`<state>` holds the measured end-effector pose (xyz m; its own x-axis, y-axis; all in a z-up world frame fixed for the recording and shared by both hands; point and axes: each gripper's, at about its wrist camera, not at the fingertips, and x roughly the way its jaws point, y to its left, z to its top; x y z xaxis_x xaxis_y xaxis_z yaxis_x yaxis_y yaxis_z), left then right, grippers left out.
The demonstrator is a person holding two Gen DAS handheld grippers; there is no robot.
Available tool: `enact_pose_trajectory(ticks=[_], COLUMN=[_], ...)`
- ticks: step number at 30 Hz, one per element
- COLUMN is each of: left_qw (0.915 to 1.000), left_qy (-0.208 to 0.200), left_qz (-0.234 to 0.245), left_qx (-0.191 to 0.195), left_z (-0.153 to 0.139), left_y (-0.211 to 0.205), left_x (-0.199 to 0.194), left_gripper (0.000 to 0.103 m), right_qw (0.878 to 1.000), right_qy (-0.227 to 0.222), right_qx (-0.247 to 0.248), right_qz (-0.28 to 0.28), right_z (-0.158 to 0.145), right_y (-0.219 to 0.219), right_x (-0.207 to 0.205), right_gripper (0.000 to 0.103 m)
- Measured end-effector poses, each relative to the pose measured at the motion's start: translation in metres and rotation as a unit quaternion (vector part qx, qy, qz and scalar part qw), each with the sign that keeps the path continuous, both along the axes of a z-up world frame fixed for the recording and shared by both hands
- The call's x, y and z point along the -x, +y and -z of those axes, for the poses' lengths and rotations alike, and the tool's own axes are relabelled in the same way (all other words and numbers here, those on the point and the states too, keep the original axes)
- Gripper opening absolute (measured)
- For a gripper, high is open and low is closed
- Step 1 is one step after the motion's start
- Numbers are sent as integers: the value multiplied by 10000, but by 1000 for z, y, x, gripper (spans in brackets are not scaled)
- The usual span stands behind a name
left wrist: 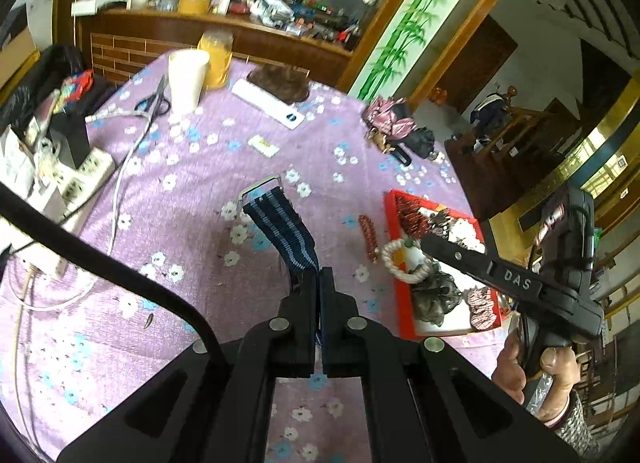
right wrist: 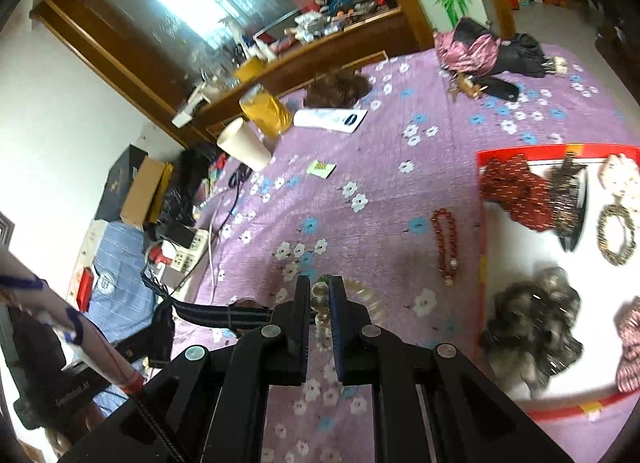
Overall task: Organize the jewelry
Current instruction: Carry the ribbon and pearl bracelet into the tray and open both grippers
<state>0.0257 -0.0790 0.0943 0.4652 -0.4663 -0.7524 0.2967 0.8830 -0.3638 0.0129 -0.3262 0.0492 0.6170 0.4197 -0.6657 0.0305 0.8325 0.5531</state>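
My left gripper (left wrist: 319, 277) is shut on a blue striped fabric strap (left wrist: 280, 229) with a metal buckle, held above the purple floral tablecloth (left wrist: 192, 191); the strap also shows in the right wrist view (right wrist: 224, 317). My right gripper (right wrist: 319, 291) is shut on a pale translucent bead bracelet (right wrist: 362, 299); in the left wrist view the bracelet (left wrist: 406, 263) hangs at the red tray's (left wrist: 394, 231) left edge. A dark red bead bracelet (right wrist: 446, 247) lies on the cloth left of the tray (right wrist: 520, 153). The tray holds scrunchies and bracelets.
A white cup (left wrist: 186, 79), an amber jar (left wrist: 218, 57), scissors (left wrist: 154, 101), a power strip (left wrist: 86, 173) with cables, a white remote (left wrist: 268, 103) and folded umbrellas (left wrist: 396, 127) lie on the table. A cluttered wooden shelf (left wrist: 240, 23) stands behind.
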Motion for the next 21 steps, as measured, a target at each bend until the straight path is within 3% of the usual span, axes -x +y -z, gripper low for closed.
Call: enact_pose_trajectory(ticks=[4,12,21], left_qw=[9998,9985,9915], left_qy=[-203,-229,-258], left_qz=[68,441,1244], left_qx=[3,232,275], left_z=[-20,-43,-54], left_y=[-8,-39,-123], left_x=[14,33,43], left_gripper=[1,1,1], right_qw=[9998,9975,9933], right_qy=[-70,-136,-37], right_qx=[-47,-82,-89], right_qz=[196,687,1147], right_z=[-5,-12,-4], right_y=[-23,-80,-135], right_x=[22,69,104], right_gripper=[10,10,10])
